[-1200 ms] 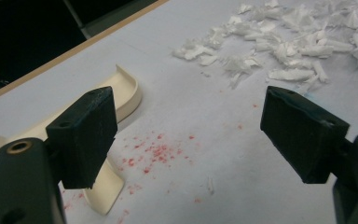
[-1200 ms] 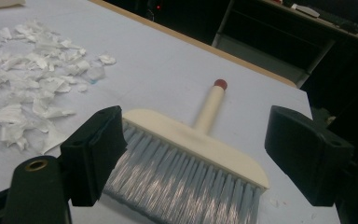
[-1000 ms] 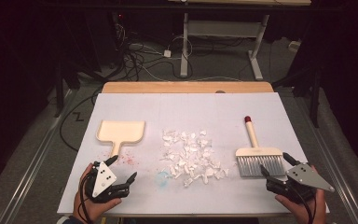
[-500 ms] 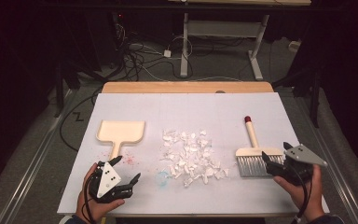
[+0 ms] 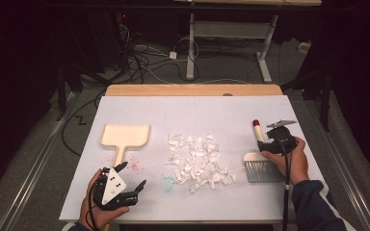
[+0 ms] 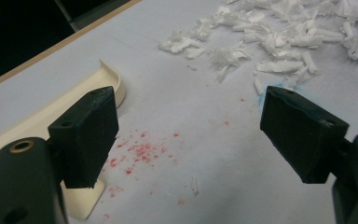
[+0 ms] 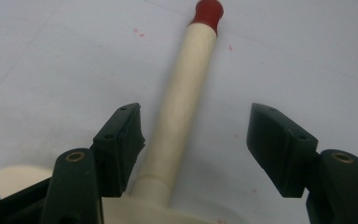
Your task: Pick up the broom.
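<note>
A cream brush with a red-tipped handle and grey bristles lies at the table's right. My right gripper straddles its handle near the brush head. Its jaws have just been closing, with the handle between them. The pads stand clear of the handle, so it is open. White paper shreds lie scattered mid-table. A cream dustpan rests at the left. My left gripper sits open near the front edge, right of the dustpan's handle, and nothing is between its jaws.
The white sheet covers the table, with a wooden strip along its far edge. Red specks and a blue smudge mark the sheet near my left gripper. Cables and a desk frame lie on the floor beyond.
My right gripper has moved away from the front edge, from beside the bristles to over the brush handle, and its jaws have narrowed. The left gripper has stayed put.
</note>
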`<state>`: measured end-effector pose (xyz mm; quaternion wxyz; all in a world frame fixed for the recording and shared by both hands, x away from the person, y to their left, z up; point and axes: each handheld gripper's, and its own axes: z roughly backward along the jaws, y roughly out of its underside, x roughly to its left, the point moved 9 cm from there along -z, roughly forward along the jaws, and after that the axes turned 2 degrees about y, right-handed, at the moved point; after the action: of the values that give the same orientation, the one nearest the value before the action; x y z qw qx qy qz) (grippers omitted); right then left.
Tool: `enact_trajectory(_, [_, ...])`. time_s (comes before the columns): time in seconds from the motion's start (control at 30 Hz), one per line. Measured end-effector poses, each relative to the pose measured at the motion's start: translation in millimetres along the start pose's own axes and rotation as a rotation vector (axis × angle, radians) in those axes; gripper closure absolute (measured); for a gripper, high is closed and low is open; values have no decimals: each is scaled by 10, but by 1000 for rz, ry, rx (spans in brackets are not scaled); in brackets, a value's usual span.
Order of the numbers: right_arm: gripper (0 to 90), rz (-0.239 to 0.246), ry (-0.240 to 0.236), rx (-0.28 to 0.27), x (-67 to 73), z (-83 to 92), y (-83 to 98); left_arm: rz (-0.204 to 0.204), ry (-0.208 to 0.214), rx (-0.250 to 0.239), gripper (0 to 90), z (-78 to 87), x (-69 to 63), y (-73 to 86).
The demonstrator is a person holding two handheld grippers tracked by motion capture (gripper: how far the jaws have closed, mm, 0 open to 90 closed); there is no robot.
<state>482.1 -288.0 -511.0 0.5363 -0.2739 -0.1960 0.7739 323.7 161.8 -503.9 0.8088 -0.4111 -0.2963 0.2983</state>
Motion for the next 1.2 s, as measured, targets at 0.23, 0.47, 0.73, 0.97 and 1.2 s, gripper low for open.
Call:
enact_trajectory(0.23, [453,-102,-61,112,-21,-261,-31,19,6,-2,183,7,19,17])
enact_trajectory(0.47, [604,-116,-98,130,17,-262,-56,19,8,-9,186,23,11,9])
enact_trajectory(0.73, [712,-134,-102,110,-14,-267,-57,67,11,-2,187,-6,26,22])
enact_trajectory(0.97, [714,-124,-108,91,-21,-260,-52,63,22,5,194,-19,9,28])
enact_trajectory(1.2, [715,-149,-114,-10,-155,-109,-43,76,36,11,195,-17,-15,46])
